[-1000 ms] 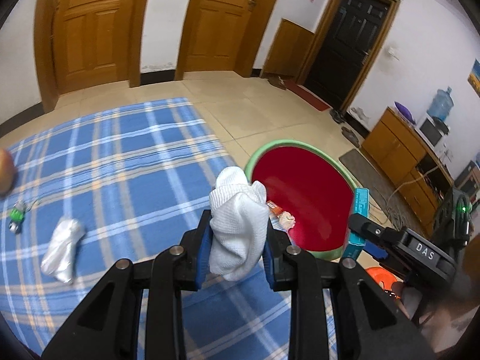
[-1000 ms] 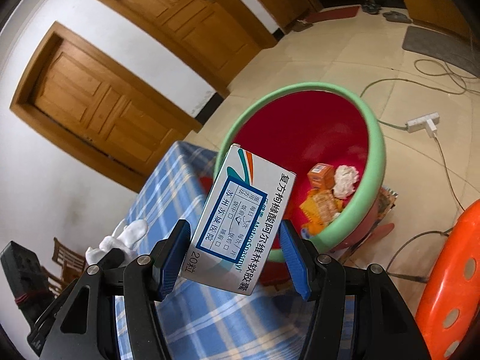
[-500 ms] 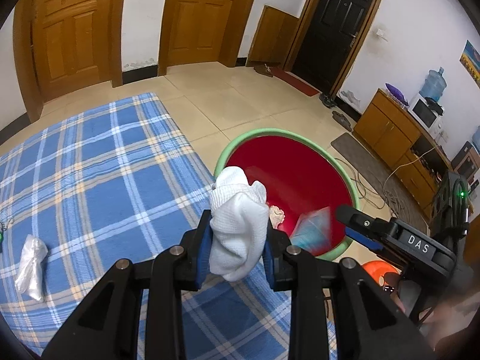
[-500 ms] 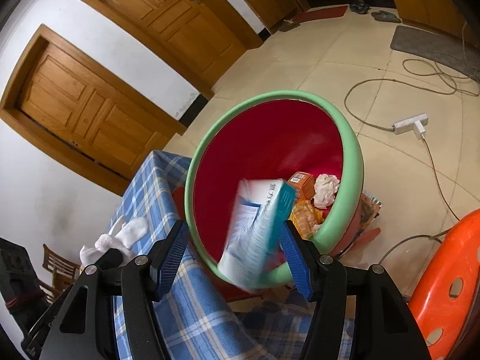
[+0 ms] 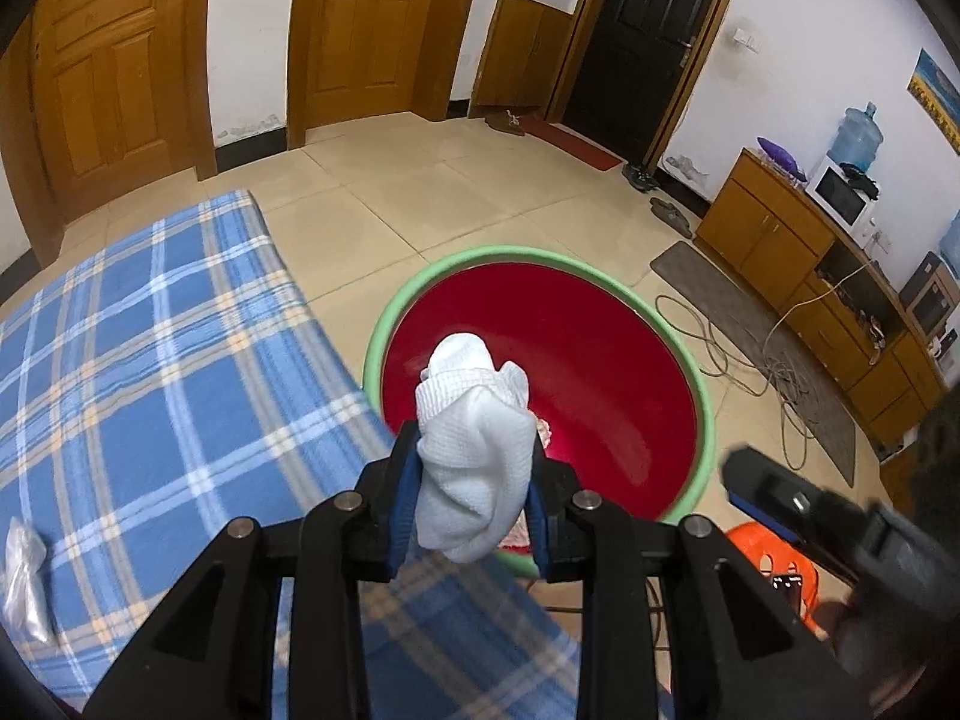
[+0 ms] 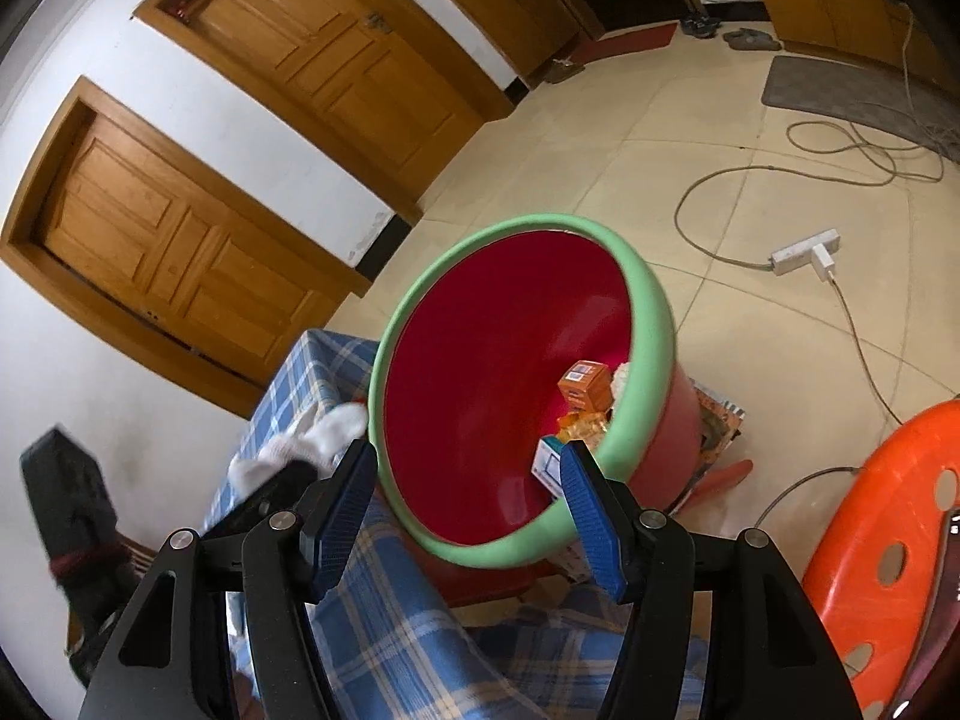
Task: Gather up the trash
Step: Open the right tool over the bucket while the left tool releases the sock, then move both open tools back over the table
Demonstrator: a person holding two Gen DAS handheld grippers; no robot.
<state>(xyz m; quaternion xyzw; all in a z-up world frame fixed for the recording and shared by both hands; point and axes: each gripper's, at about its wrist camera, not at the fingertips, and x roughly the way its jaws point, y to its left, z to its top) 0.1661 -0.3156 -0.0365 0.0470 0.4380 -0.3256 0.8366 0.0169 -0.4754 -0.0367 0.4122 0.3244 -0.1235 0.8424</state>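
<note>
Left wrist view, nearest first: the left claw (image 5: 474, 510) is clamped on a white cloth wad (image 5: 474, 450), which bulges up between the blue pads. Beneath it lies a blue plaid cover (image 5: 168, 372) spread over a raised surface; whether that is a bench or a bed cannot be told. A crumpled clear plastic bag (image 5: 24, 588) lies on the cover at the far left edge. Just past the cover's edge stands the red basin (image 5: 705, 414) with a green rim, directly ahead of the cloth wad and below it. At the lower right the right claw (image 5: 774, 510) shows blurred, over an orange plastic stool (image 5: 774, 558).

Right wrist view: the right claw (image 6: 465, 498) stands apart with nothing between its blue pads. Right ahead, the red basin (image 6: 651, 330) holds a white and blue carton (image 6: 547, 468), an orange box (image 6: 585, 384), orange wrappers and a pale crumpled paper. The white cloth wad (image 6: 312, 438) shows at the basin's left rim, over the blue plaid cover (image 6: 390, 618).

Farther off, the floor (image 5: 432, 204) is pale glossy tile. Grey cables (image 5: 744, 360) coil across a dark mat, and a white power strip (image 6: 807, 252) lies on the tile. Wooden doors (image 5: 372, 30) line the white wall beside a black door (image 5: 648, 42). A low wooden cabinet (image 5: 774, 234) along the right wall carries a microwave and a water bottle (image 5: 861, 138).
</note>
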